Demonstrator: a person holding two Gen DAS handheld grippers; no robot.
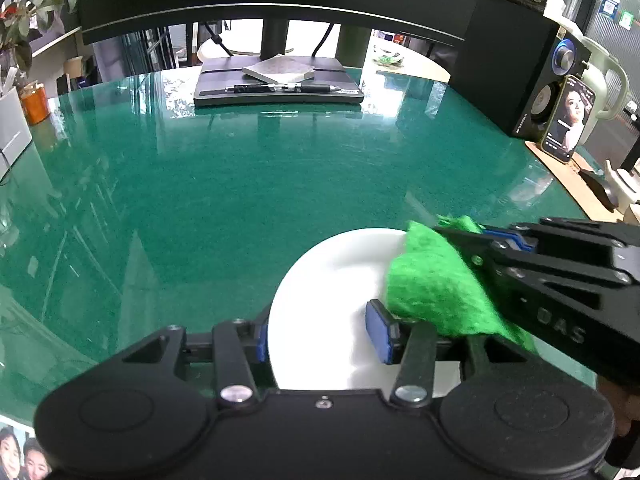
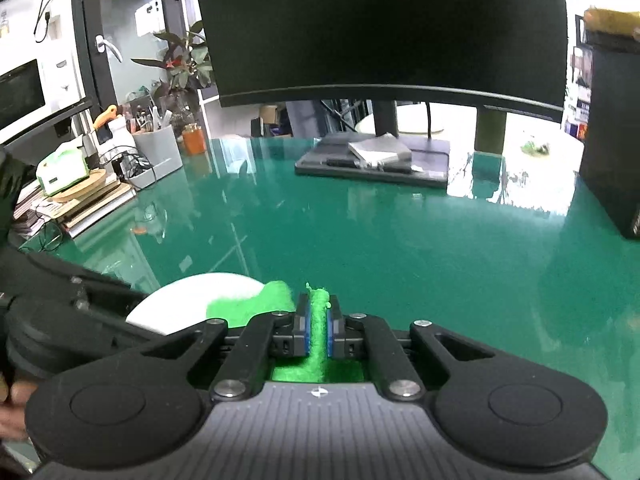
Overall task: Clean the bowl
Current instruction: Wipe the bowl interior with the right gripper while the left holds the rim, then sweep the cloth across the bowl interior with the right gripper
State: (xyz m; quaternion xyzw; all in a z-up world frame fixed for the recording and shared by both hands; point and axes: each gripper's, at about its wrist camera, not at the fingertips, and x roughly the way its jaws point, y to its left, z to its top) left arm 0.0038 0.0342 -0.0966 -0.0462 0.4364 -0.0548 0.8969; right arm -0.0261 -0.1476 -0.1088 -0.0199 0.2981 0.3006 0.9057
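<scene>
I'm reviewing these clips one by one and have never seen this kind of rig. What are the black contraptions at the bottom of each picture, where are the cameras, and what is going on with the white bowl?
There is no robot here. A person holds a hand-operated two-finger gripper in each hand, and each gripper carries a wide-angle camera looking forward along its fingers. So each picture shows its own gripper at the bottom edge.

In the left camera's picture, the left gripper straddles the rim of a white bowl, one blue pad outside and one inside, steadying it on the green table. The right gripper reaches in from the side.

In the right camera's picture, the right gripper is shut on a green scrubbing cloth, which lies over the bowl's edge.

Farther back stand a dark monitor and a speaker with a phone leaning on it.
</scene>
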